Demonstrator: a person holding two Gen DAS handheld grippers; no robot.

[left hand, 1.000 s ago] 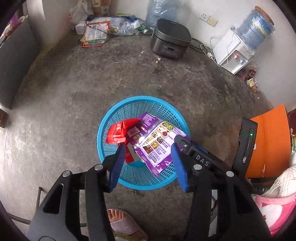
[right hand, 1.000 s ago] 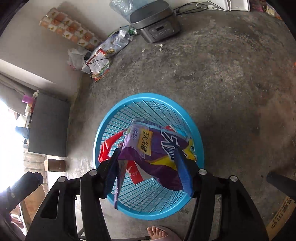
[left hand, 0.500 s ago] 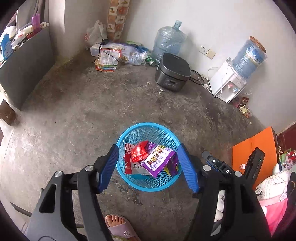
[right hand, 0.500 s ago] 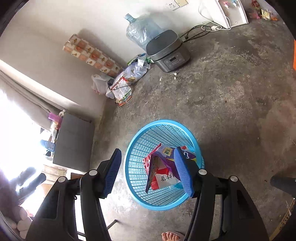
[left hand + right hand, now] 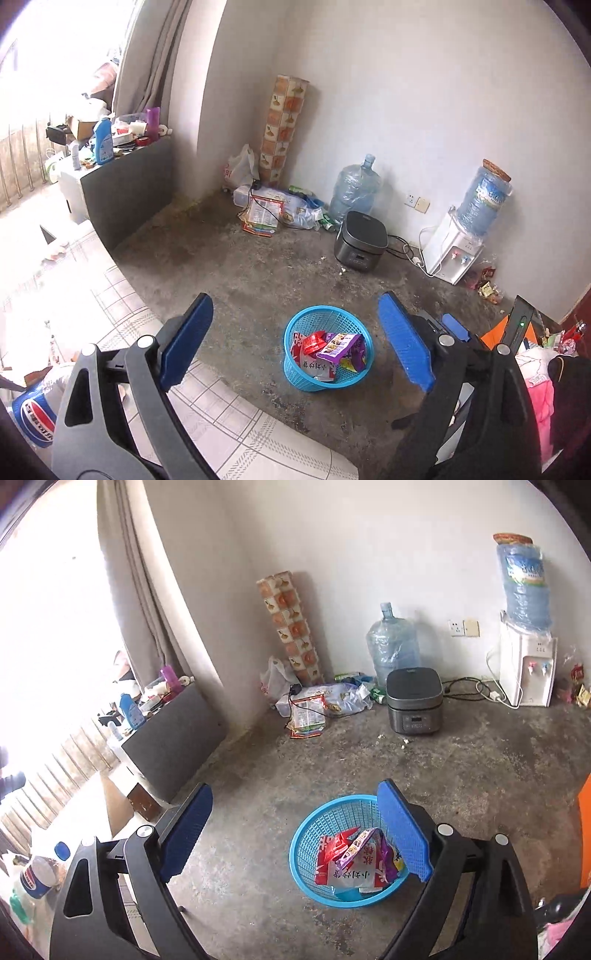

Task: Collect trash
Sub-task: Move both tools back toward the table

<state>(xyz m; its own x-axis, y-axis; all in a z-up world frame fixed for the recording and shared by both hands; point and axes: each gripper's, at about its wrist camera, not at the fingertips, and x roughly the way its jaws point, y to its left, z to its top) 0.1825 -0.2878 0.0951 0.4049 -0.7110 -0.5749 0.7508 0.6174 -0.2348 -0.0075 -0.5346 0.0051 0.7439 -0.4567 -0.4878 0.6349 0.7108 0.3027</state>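
Observation:
A blue plastic basket [image 5: 306, 321] stands on the concrete floor; it also shows in the right wrist view [image 5: 314, 819]. It holds snack wrappers: a purple packet [image 5: 338, 345], a red one [image 5: 313, 341] and a white and red one [image 5: 351, 875]. My left gripper [image 5: 295, 343] is open and empty, high above the basket. My right gripper [image 5: 295, 827] is open and empty too, raised above and to the left of the basket.
Loose wrappers and bags [image 5: 264, 218] lie by the far wall. A dark rice cooker [image 5: 360, 240], a water bottle [image 5: 352, 192] and a white water dispenser [image 5: 454, 251] stand along the wall. A dark cabinet [image 5: 125, 195] is at the left. Small wrappers [image 5: 487, 284] lie beside the dispenser.
Both grippers have risen and pulled well back from the basket. The purple packet that was between the right fingers now lies in the basket. Both grippers stand wider open.

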